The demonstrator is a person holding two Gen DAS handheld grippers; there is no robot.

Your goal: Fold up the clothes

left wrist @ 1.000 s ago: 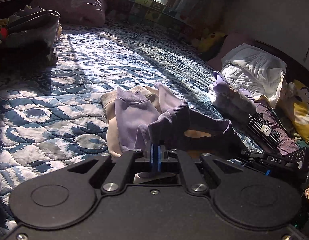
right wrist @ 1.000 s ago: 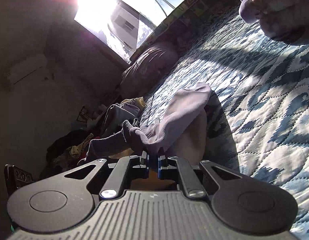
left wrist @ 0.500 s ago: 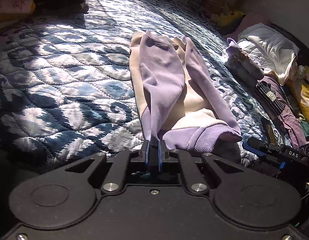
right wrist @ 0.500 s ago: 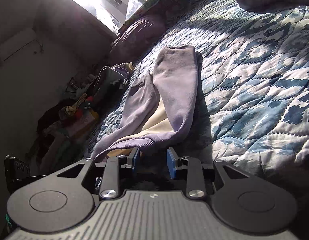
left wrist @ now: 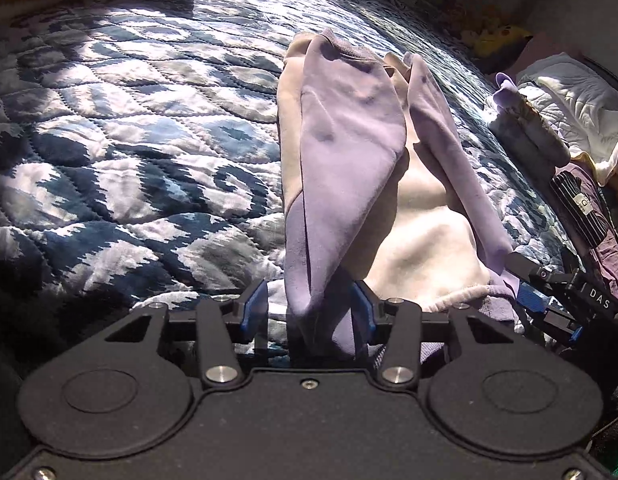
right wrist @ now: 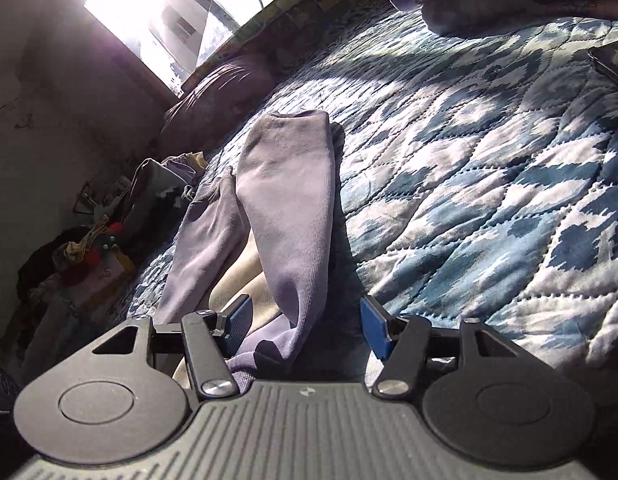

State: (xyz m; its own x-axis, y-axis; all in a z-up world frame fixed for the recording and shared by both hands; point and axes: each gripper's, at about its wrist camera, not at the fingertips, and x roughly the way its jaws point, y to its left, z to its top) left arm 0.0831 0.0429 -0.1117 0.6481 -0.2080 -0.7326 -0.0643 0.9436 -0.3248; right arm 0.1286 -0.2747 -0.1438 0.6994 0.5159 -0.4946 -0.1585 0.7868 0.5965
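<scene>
quilt (left wrist: 129,152) bare beside sweatshirt (left wrist: 349,160); both claws agape, left claw (left wrist: 307,312), right claw (right wrist: 305,324).

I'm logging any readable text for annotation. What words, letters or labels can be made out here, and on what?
"DAS" on the black body of the right gripper, seen in the left wrist view.
"G" on a small white label on the dark striped garment; smaller print below it is unreadable.
A white label on the striped garment in the right wrist view is too blurred to read.
</scene>
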